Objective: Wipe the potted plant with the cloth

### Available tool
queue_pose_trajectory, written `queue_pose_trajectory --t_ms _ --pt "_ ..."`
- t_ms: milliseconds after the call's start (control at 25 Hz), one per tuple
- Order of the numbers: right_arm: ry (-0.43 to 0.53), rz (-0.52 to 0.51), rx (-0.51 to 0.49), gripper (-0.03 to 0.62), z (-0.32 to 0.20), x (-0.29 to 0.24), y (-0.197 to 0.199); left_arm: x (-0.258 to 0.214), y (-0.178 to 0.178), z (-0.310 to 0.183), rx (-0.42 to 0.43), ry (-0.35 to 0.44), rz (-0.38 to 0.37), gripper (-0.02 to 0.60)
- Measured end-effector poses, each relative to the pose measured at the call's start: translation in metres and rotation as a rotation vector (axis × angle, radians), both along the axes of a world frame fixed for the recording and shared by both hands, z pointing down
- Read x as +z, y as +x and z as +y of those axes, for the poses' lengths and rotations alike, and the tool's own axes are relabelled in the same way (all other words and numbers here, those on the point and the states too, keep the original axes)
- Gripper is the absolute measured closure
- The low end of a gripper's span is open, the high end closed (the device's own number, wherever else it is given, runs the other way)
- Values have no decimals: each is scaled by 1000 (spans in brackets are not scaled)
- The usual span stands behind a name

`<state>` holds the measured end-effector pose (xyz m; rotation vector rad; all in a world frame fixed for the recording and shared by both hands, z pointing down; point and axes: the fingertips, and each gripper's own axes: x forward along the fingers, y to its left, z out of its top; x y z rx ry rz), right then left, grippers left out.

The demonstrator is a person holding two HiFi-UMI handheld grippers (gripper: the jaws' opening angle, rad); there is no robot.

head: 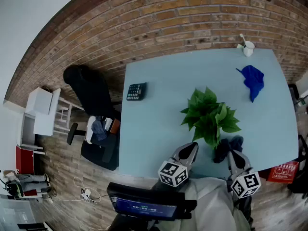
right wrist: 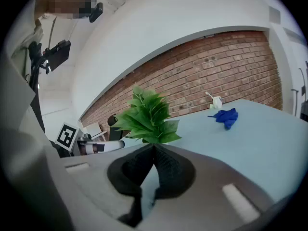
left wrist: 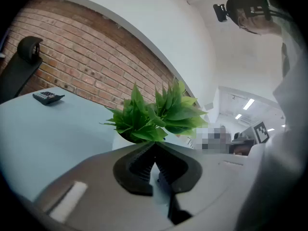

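At the near edge of the light blue rectangular tabletop (head: 159, 129), both grey two-jaw grippers sit side by side, marker cubes toward the person. Left gripper (head: 191, 148): jaws pressed together, nothing between them, tips aimed at the plant. Right gripper (head: 234, 156): same, jaws closed and empty. Dark navy crumpled lump (head: 229, 147), looks like fabric, lies just left of the right gripper's tips and next to the plant's base; contact with either can't be confirmed. Green leafy potted plant (head: 210, 114) stands upright just beyond both grippers, roughly mid-table, slightly right of centre; the left gripper view shows a white pot under the leaves. Bright blue crumpled cloth (head: 253, 81) lies further back on the right, well apart from plant and grippers, untouched. Black calculator (head: 136, 91) sits near the table's left edge. Small white cup (head: 248, 47) stands at the far right corner, something sticking out of it. Black office chair (head: 91, 93) is off the table's left side. Red-brown brick wall (head: 159, 18) runs behind.
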<state>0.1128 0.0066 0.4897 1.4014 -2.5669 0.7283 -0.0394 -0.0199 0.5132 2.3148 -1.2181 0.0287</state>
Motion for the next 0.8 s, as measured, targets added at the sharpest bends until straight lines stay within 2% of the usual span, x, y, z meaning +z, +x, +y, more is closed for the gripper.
queue_pose_trajectory --t_ms 200,600,680,800 --pt "-13 25 -18 593 0 4 -9 -3 -10 -4 -6 5 6 574" --pt "-19 107 -94 592 -15 27 4 0 -27 -8 -119 21 -12 574" --pt "-27 184 -142 593 -10 36 6 4 -24 -8 -125 7 -8 574" --pt "-21 374 -219 593 -1 52 4 4 -24 -6 -132 -4 -10 574"
